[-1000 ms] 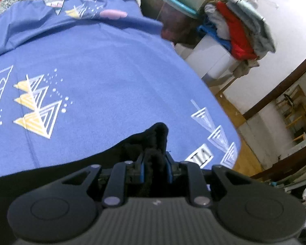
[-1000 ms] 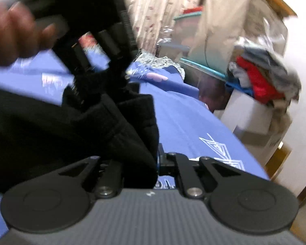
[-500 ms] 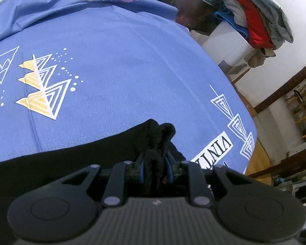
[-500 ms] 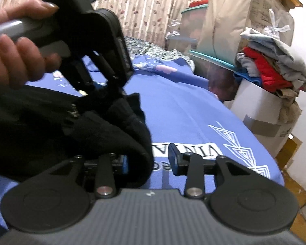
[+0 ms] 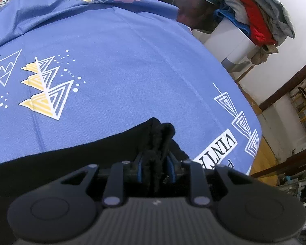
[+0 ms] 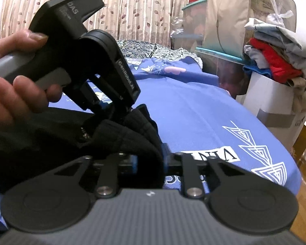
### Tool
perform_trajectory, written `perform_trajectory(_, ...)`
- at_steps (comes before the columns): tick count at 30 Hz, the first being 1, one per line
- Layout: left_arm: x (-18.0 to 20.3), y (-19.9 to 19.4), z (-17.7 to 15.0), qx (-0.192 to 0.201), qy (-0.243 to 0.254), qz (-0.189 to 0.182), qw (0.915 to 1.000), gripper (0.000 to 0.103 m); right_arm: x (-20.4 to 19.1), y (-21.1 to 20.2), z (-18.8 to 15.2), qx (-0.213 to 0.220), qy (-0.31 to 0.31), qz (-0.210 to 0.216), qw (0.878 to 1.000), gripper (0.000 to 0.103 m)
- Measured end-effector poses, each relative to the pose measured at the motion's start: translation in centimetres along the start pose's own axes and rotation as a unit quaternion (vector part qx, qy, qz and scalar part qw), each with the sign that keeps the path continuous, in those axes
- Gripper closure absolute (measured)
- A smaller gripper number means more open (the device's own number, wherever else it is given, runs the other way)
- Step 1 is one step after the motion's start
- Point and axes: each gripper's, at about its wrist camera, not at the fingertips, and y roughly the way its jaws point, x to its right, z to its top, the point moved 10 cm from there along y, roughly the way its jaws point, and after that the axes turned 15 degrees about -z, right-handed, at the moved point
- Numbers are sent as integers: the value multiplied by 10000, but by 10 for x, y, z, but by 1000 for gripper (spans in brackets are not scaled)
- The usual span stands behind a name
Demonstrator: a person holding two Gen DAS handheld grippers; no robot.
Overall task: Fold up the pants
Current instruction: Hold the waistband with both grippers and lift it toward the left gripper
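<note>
1. I hold the black pants [image 5: 75, 163] bunched over the blue printed bedsheet [image 5: 122, 71]; the garment hangs near the sheet's corner bearing the boxed lettering.

2. My left gripper [image 5: 156, 163] has its fingers clenched on a gathered wad of the pants' edge, seen just above that lettering.

3. My right gripper [image 6: 149, 159] sits beside it, its fingers grasping a thick roll of the same fabric; my left hand [image 6: 16, 77] grips the other tool's handle.

4. Progress, by my reading: early. No flat, neat fold shows; the pants are lumped, and laying out and folding remain.
</note>
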Motion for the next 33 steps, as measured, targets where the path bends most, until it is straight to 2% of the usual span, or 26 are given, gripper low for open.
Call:
perform_trajectory(4, 0, 1, -1, -14, 29, 66, 10000, 78, -4, 2, -5, -109, -16, -16, 9999, 89)
perform_trajectory(10, 1, 2, -1, -11, 52, 125, 9999, 77, -8, 1, -7, -84, -57, -62, 9999, 87)
perform_trajectory(12, 1, 2, -1, -14, 67, 146, 9999, 77, -10, -1, -8, -90, -102, -33, 9999, 81)
perform_trajectory(15, 0, 2, -1, -8, 83, 193, 9998, 77, -12, -5, -5, -15, -171, 0, 9999, 35)
perform_trajectory(16, 0, 2, -1, -6, 84, 202, 9998, 77, -12, -6, -2, 79, -180, -13, 9998, 32)
perform_trajectory(23, -3, 3, -2, -18, 45, 210, 9998, 75, -26, 8, 5, -29, -519, 390, 9979, 29)
perform_trajectory(27, -4, 3, 0, -30, 49, 200, 9998, 74, -31, 7, 6, 35, -751, 450, 9962, 27)
perform_trajectory(33, -5, 5, -1, -55, 60, 162, 9998, 74, -36, -11, -5, -6, -1002, 923, 9907, 17)
